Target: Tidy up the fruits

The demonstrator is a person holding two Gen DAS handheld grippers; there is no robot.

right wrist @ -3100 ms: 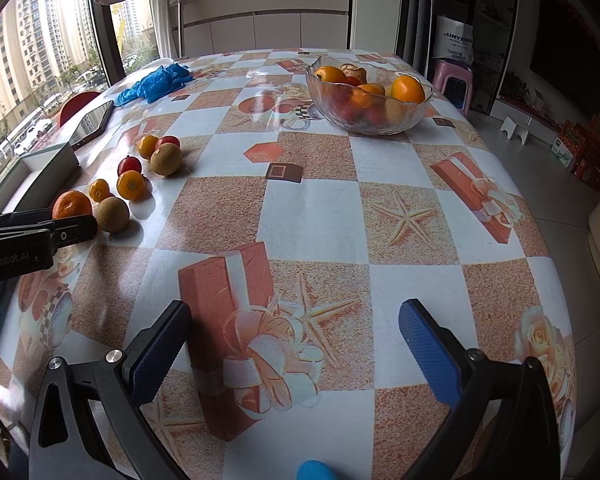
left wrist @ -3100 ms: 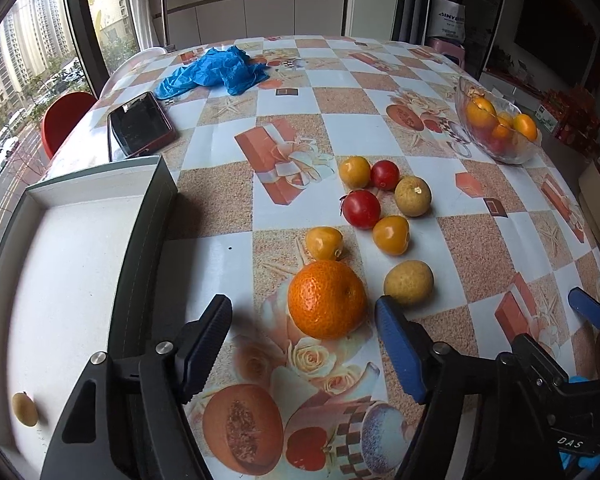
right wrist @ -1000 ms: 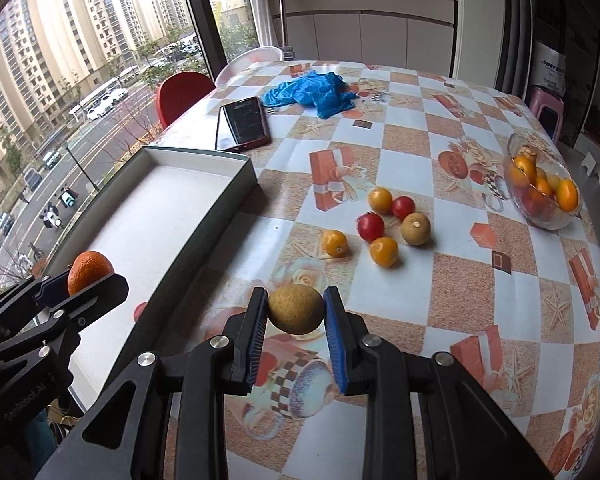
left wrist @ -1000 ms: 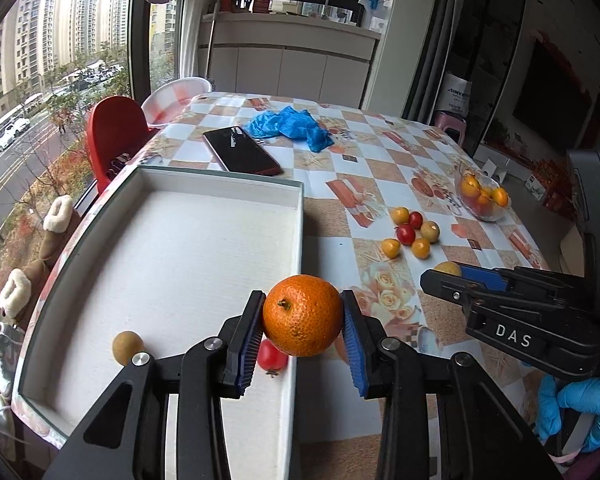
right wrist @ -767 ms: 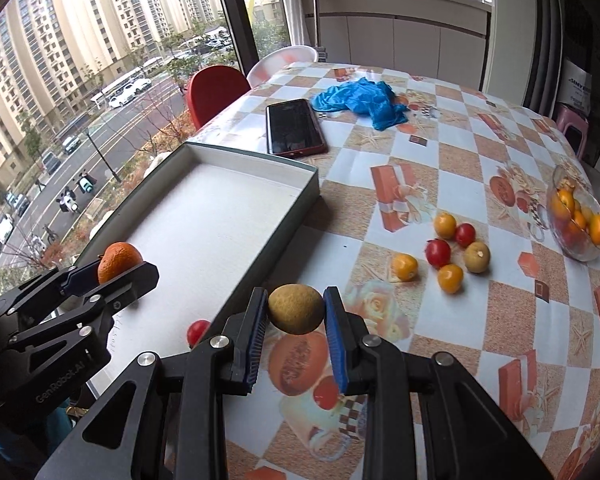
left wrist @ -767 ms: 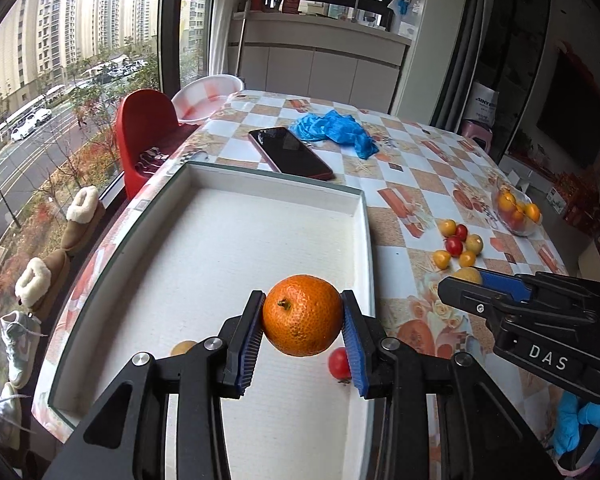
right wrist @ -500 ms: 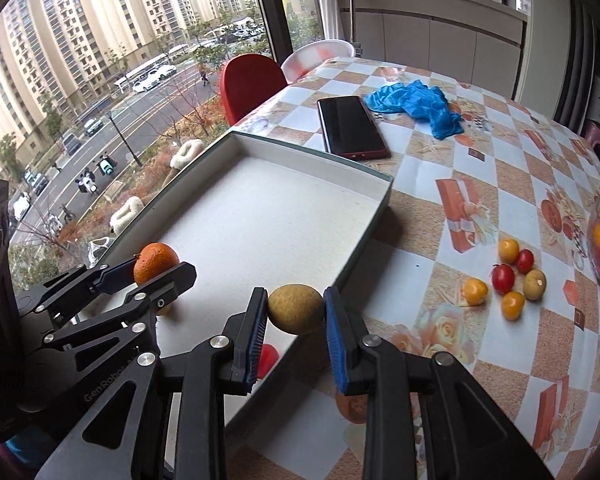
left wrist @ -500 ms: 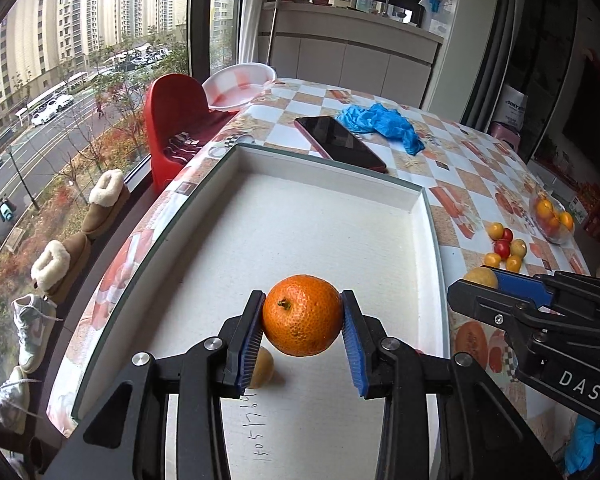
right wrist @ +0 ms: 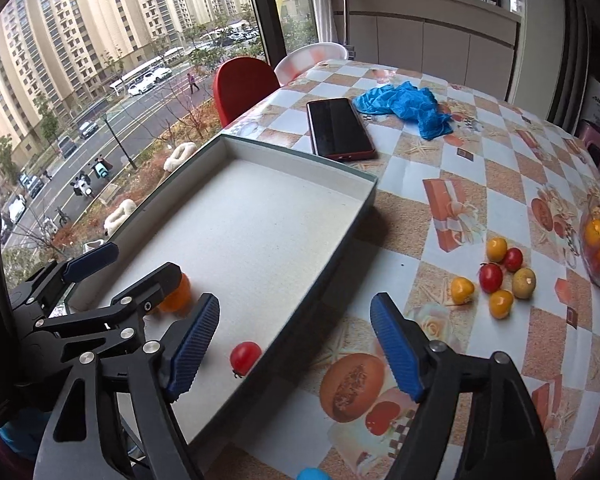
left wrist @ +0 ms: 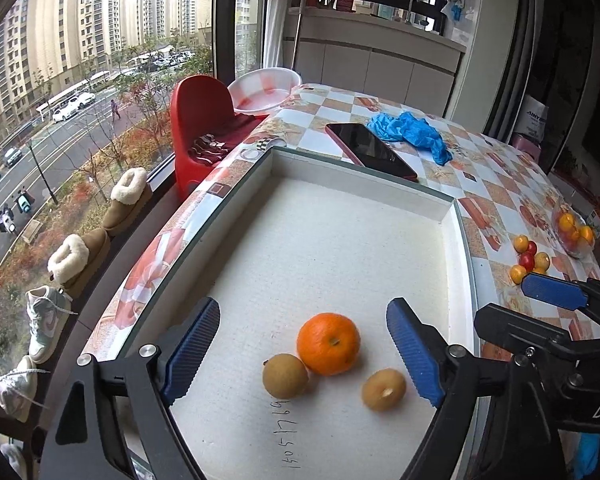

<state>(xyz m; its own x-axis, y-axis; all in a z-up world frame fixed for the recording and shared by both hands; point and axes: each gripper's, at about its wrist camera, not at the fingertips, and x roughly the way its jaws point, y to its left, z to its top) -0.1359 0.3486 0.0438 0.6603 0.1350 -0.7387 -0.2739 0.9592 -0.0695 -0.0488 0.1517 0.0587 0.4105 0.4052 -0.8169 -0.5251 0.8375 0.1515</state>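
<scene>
Orange mandarin [left wrist: 328, 343] half hidden behind left claw [right wrist: 136, 268] in tray [left wrist: 448, 216], both claws spread, empty

Daylight comes through a tall window [left wrist: 100, 60] onto a street with cars and high apartment blocks [right wrist: 60, 40]. Below its sill stand fur-lined boots [left wrist: 80, 256] and sneakers [left wrist: 46, 320]. A red chair [left wrist: 200, 116] stands by the checked tablecloth [right wrist: 480, 168]. White cabinets [left wrist: 372, 64] line the far wall beside dark curtains [left wrist: 512, 72].

Left claw [left wrist: 304, 354] open; orange [left wrist: 328, 343], 2 brown fruits [left wrist: 285, 375] in tray [left wrist: 458, 248].
</scene>
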